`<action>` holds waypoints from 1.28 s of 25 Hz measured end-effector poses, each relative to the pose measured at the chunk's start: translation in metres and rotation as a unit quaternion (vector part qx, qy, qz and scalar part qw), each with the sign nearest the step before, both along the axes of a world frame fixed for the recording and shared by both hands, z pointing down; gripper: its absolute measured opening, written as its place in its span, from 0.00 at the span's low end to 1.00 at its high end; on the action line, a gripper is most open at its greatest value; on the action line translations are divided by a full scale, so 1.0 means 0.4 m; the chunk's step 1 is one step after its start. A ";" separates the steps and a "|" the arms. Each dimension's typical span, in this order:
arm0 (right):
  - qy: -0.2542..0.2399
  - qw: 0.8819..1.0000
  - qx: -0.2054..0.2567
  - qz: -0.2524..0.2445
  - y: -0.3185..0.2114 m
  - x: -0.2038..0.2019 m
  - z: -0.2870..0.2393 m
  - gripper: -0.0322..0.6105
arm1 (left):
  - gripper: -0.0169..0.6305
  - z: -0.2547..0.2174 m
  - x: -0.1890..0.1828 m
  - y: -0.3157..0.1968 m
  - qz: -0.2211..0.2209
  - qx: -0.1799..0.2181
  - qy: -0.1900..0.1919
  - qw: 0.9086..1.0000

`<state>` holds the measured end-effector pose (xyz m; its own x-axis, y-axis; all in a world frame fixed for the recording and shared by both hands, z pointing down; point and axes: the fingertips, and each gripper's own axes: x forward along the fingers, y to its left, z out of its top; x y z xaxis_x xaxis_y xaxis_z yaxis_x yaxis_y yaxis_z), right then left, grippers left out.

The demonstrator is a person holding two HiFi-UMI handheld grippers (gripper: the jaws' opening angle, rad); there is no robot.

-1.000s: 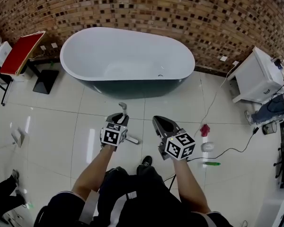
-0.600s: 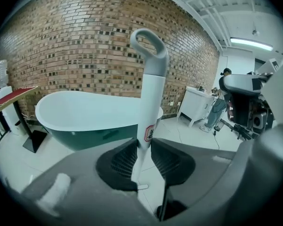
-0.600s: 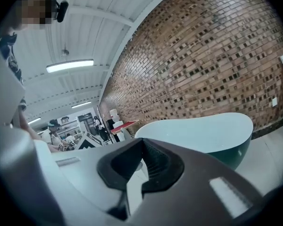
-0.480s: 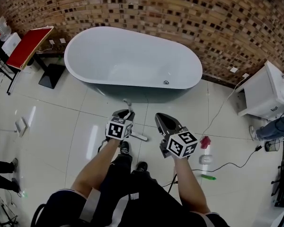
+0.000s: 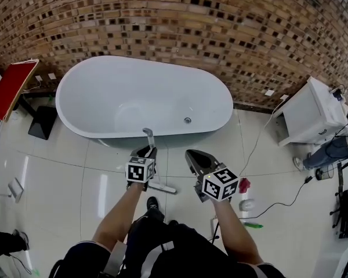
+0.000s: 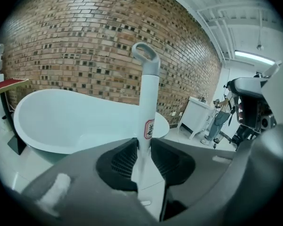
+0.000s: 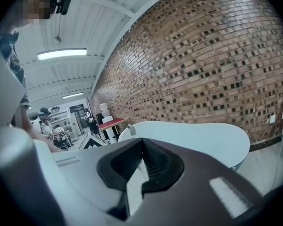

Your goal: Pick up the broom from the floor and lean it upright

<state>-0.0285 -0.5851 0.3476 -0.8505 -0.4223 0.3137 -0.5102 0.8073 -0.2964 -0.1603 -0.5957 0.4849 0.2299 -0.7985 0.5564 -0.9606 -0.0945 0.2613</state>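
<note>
The broom point(image 6: 148, 102) is off the floor, its white handle standing close to upright in the left gripper view, grey hanging loop at 12 o'clock and a small red label just above the grip. The left gripper point(image 5: 146, 153) has it: the ribbed dark fingers point(image 6: 121, 159) are closed on the handle from both sides, pressing on the shaft. From the head view the loop end sits right at the near rim of the tub, while the lower length of the handle pokes out past the marker cube toward 4 o'clock, over the floor tiles point(image 5: 75, 172). I can't make out the broom head.

At 3 o'clock, just beside, the right gripper point(image 5: 193, 155) is carrying nothing; its fingers point(image 7: 158, 166) come together at the tips, nothing between them.

At 12 o'clock is the oval bathtub point(image 5: 104, 91), white inside and dark outside, with a drain point(image 5: 187, 120) at the bottom of the basin. The brick wall point(image 5: 191, 28) runs behind it.

Out at 2 o'clock there's a white cabinet point(image 5: 304, 112). At 10 o'clock, a red-topped worktop point(image 5: 8, 88). On the floor past the right gripper, around 4 o'clock, lie a small red item point(image 5: 243, 185), a white round one point(image 5: 247, 204), a green one point(image 5: 254, 225), and a black cable point(image 5: 278, 190).
</note>
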 end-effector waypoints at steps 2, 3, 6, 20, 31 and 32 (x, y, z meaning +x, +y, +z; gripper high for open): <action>0.008 1.000 -0.002 0.000 -0.028 -0.034 0.004 0.05 | 0.17 0.009 -0.039 -0.040 -0.005 0.002 0.007 1.000; 0.010 1.000 -0.003 0.000 -0.043 -0.051 0.006 0.05 | 0.17 0.014 -0.062 -0.061 -0.008 0.003 0.009 1.000; 0.004 1.000 -0.009 0.001 -0.087 -0.090 0.009 0.05 | 0.17 0.026 -0.123 -0.121 -0.019 0.000 0.008 1.000; 0.005 0.996 -0.037 -0.084 -0.263 -0.220 0.069 0.05 | 0.18 0.081 -0.234 -0.279 -0.070 -0.009 -0.012 0.997; 0.000 0.995 -0.037 -0.092 -0.361 -0.160 0.072 0.05 | 0.18 0.103 -0.253 -0.356 -0.102 -0.001 -0.040 0.994; 0.000 0.995 -0.037 -0.093 -0.365 -0.153 0.073 0.05 | 0.18 0.105 -0.256 -0.360 -0.106 -0.001 -0.041 0.993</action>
<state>-0.0899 -0.7311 0.3769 -0.9117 -0.2340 0.3377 -0.3547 0.8632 -0.3592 -0.2626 -0.7395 0.5269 0.0099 -0.8227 0.5684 -0.9771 0.1130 0.1806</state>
